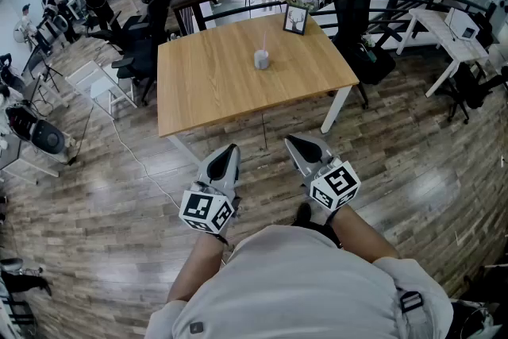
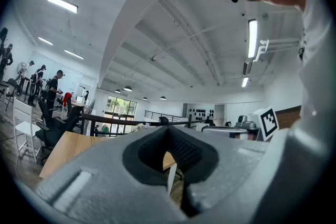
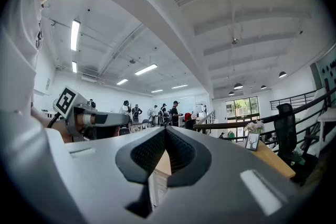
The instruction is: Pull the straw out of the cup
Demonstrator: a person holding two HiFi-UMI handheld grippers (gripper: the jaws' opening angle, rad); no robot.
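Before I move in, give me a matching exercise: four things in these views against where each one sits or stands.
Things:
1. cup
2. straw
3. picture frame
4. left gripper

Places:
A. upright at the far edge of the table
B. over the floor, short of the table's near edge, jaws together
C. near the middle of the table
D. standing up out of the cup

Pairs: 1-C, 2-D, 3-A, 4-B

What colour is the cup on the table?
Grey. The cup shows best in the head view.
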